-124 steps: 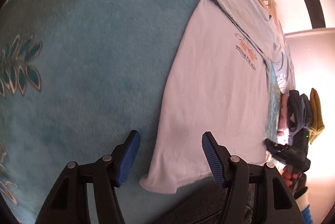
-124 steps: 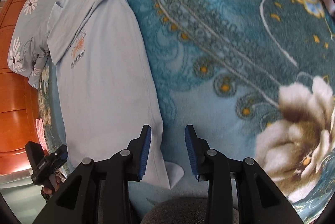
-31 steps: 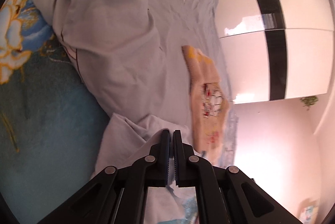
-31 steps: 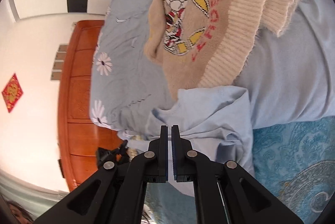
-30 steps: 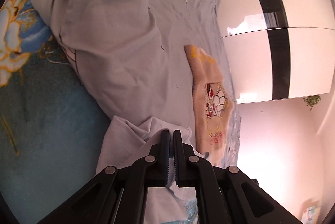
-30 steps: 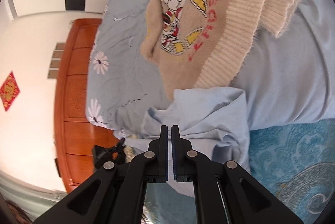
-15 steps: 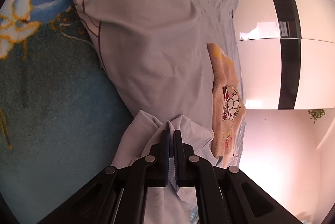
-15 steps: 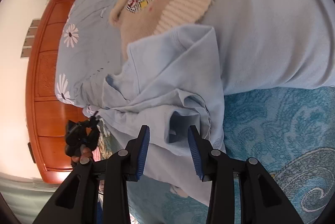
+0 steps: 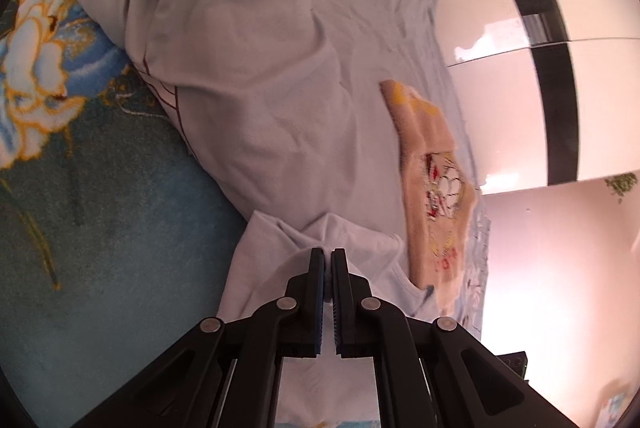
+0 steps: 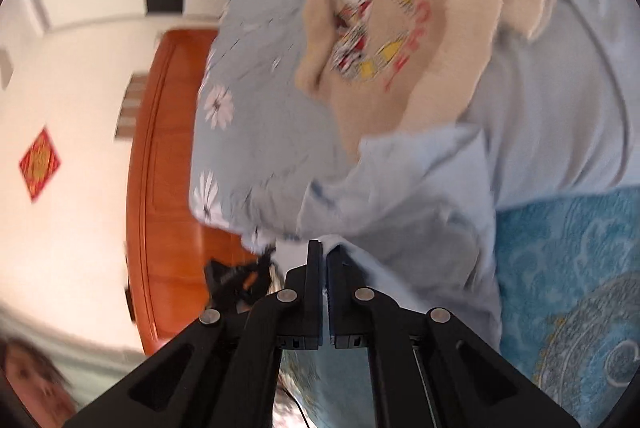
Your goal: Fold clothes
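A light blue T-shirt (image 9: 280,248) lies bunched where the teal blanket meets the pale duvet. My left gripper (image 9: 327,254) is shut on a raised fold of it, with cloth puckered around the tips. In the right wrist view the same T-shirt (image 10: 420,196) spreads to the right of my right gripper (image 10: 323,246). Its jaws are closing, pads together on the shirt's near edge, and cloth drapes over the right fingertip. The picture there is blurred. A beige knitted sweater (image 9: 432,156) with a cartoon print lies on the duvet just beyond the shirt; it is the sweater (image 10: 400,28) at the top.
The pale blue flowered duvet (image 9: 248,48) is heaped behind the shirt. The teal patterned blanket (image 10: 568,268) covers the near bed. A wooden headboard (image 10: 168,148) stands at the left, and a person's head (image 10: 28,376) shows at lower left. Glossy wardrobe doors (image 9: 560,108) rise at the right.
Half a second ago my right gripper stood open over the shirt; now it is shut on its edge and tipped up. The left gripper stays shut on the shirt, its view slightly shifted.
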Demonstrator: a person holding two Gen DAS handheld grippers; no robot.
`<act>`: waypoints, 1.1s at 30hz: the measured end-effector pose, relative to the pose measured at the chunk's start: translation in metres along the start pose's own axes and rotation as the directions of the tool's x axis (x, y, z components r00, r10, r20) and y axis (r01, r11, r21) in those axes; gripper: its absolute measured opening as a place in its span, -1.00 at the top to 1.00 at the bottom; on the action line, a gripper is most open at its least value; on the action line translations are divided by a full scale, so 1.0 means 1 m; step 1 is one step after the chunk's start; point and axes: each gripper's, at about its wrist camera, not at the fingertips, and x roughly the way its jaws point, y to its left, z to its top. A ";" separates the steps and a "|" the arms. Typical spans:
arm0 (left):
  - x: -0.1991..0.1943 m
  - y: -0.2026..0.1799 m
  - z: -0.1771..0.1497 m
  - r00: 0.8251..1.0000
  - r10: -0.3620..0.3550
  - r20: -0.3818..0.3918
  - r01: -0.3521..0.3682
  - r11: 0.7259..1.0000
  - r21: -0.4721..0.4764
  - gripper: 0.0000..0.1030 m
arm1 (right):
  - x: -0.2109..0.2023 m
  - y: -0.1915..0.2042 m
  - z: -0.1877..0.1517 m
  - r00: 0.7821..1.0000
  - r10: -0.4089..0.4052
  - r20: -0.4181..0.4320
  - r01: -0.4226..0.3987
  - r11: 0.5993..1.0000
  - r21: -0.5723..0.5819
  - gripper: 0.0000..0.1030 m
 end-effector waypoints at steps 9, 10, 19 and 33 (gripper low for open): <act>0.041 0.000 0.018 0.999 -0.020 0.033 0.022 0.998 -0.056 0.86 | 0.023 -0.035 0.040 0.996 -0.081 0.049 0.072 0.985 0.154 0.89; 0.038 0.004 0.017 0.999 -0.022 0.045 0.024 0.998 -0.056 0.79 | 0.018 -0.036 0.040 0.993 -0.095 0.065 0.085 0.986 0.143 0.64; 0.005 0.046 -0.044 0.993 0.112 0.036 -0.114 0.992 0.048 0.21 | -0.020 -0.038 -0.012 0.965 -0.247 0.092 0.252 0.967 -0.038 0.21; 0.032 0.080 -0.149 0.996 0.067 -0.058 -0.072 0.994 -0.081 0.09 | -0.004 -0.114 -0.128 0.981 -0.156 0.114 0.132 0.973 0.188 0.20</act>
